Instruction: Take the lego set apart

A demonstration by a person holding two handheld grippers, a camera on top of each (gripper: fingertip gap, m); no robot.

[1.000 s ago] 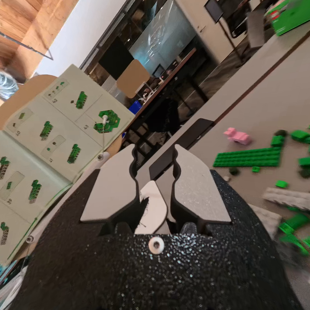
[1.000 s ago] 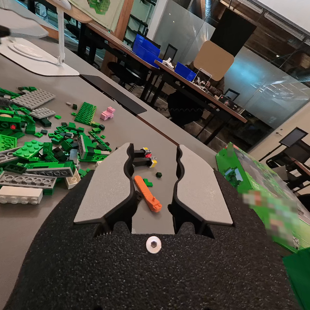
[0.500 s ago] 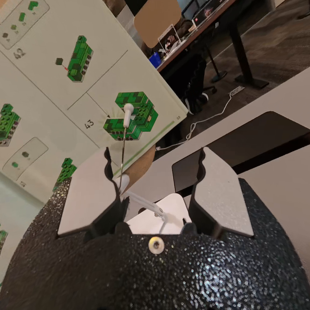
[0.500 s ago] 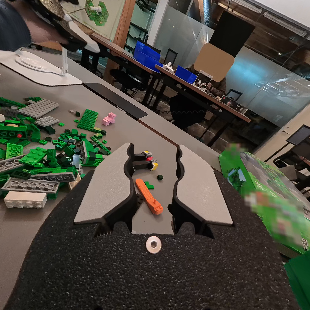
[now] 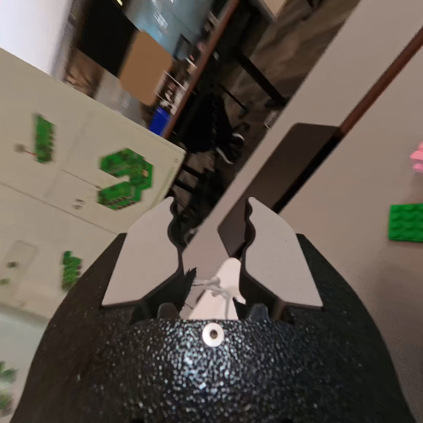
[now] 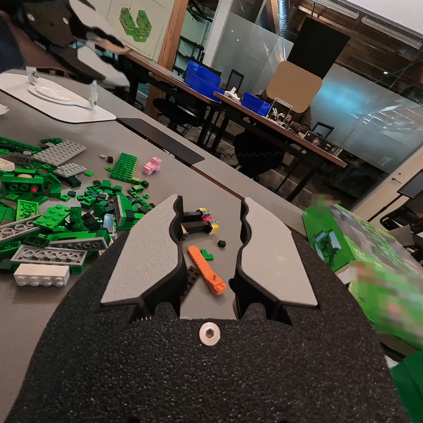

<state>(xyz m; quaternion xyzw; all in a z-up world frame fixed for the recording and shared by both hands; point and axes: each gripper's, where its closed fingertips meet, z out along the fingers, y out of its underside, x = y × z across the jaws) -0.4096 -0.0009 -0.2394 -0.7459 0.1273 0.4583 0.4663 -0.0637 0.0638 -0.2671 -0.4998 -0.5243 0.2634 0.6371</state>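
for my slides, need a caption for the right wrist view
Open right claw above an orange brick separator, beside loose green bricks.

Booklet [image 5: 68, 183] blurred, pink piece [image 5: 417, 164] cut off, maybe a pig

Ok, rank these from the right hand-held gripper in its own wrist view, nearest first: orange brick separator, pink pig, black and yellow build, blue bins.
1. Orange brick separator, between the fingers of the right hand-held gripper.
2. Black and yellow build, just ahead.
3. Pink pig, farther, left.
4. Blue bins, on the back tables.
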